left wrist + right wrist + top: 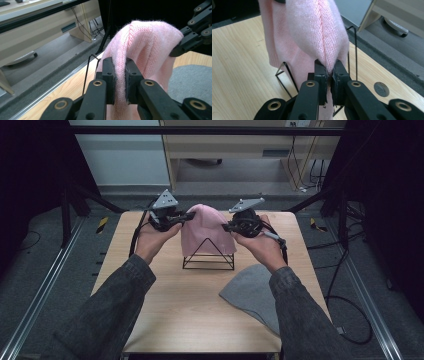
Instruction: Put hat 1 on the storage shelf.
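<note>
Pink knit beanie (205,231) sits draped over a black wire stand (208,262) near the table's far middle. Left tongs (190,215) pinch a fold of knit on the beanie's left side; in the left gripper view the pads squeeze the fabric tight (120,80). Right tongs (226,226) pinch the beanie's right side; in the right gripper view they are clamped on a raised seam ridge (329,75). Both pinches are high on the hat, whose lower hem hangs over the stand's triangle front.

Around it: a grey beanie (252,295) lies flat on the table at near right, partly under the right forearm, well apart from the stand. The wire stand's upright rods poke up just behind the pink knit, close to both tongs, the only thing in the way. A small round grey disc (381,89) is set into the tabletop near the far edge.

Surface: light wood table (170,305), bare on the left and near middle. Dark grey carpet floor all around, metal rails running along both sides, loose cables on the floor at right. Beyond the far edge is a pale wood desk with a cable bundle beneath it. Black frame poles and dark curtains stand at left and right.

Edges and room: the stand is near the far edge, with little table behind it. Open space lies in front of it and to the left; the right front is taken by the grey beanie.
</note>
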The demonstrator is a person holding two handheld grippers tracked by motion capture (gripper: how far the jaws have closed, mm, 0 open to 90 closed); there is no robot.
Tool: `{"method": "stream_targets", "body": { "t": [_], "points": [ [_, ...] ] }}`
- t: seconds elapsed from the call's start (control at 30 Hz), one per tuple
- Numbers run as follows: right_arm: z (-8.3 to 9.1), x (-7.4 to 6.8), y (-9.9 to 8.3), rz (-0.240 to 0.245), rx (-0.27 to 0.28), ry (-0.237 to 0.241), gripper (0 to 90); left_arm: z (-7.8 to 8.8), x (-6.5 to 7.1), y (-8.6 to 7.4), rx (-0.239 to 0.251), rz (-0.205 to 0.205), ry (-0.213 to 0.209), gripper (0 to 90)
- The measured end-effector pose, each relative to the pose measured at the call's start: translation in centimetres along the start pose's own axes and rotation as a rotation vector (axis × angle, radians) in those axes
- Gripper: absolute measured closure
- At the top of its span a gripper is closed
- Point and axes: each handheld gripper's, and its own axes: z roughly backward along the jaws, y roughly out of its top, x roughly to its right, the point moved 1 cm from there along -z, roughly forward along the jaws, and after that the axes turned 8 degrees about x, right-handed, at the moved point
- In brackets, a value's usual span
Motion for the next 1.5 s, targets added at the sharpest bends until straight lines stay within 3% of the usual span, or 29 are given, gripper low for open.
{"method": "stream_targets", "body": {
  "t": [0.27, 0.4, 0.67, 0.7, 0.73, 0.77, 0.9, 1.03, 1.2, 1.3, 1.37, 1.5],
  "points": [
    [-0.9, 0.0, -0.9, 0.008, -0.038, -0.011, 84.7, -0.7, 0.3, -1.2, -0.029, 0.002, -0.022, 79.2],
    [-0.9, 0.6, -1.8, -0.018, -0.05, -0.017, 84.7, -1.1, 1.0, -1.5, -0.036, 0.0, -0.038, 78.7],
    [-1.8, 0.4, -3.9, -0.047, -0.111, -0.002, 83.9, -1.9, 1.5, -2.9, -0.11, 0.006, -0.049, 78.9],
    [-1.9, 0.3, -4.3, -0.05, -0.118, -0.004, 80.6, -2.0, 1.8, -3.2, -0.126, 0.007, -0.053, 77.9],
    [-1.9, 0.3, -4.3, -0.05, -0.118, -0.004, 80.6, -2.0, 1.8, -3.2, -0.126, 0.007, -0.053, 76.2],
    [-1.7, 0.3, -4.4, -0.052, -0.12, -0.016, 71.9, -2.0, 1.9, -3.4, -0.125, 0.012, -0.042, 72.2],
    [-0.9, 0.3, -4.6, -0.072, -0.108, -0.04, 57.0, -1.6, 2.3, -3.7, -0.131, 0.016, -0.023, 60.4],
    [0.4, 0.4, -5.0, -0.085, -0.088, -0.081, 48.9, -0.6, 2.8, -4.0, -0.117, 0.026, 0.001, 50.6],
    [1.8, 0.1, -6.4, -0.1, -0.102, -0.115, 43.5, 0.4, 3.5, -4.3, -0.134, 0.014, 0.013, 37.9],
    [2.7, 0.2, -7.6, -0.102, -0.125, -0.132, 37.8, 1.8, 4.4, -5.4, -0.16, 0.028, 0.014, 29.1],
    [3.1, 0.5, -8.5, -0.116, -0.134, -0.143, 34.7, 2.5, 4.9, -6.4, -0.196, 0.013, 0.021, 22.9],
    [3.9, 1.2, -10.7, -0.164, -0.157, -0.164, 28.4, 4.2, 5.6, -9.3, -0.247, 0.007, 0.032, 14.4]
  ]
}}
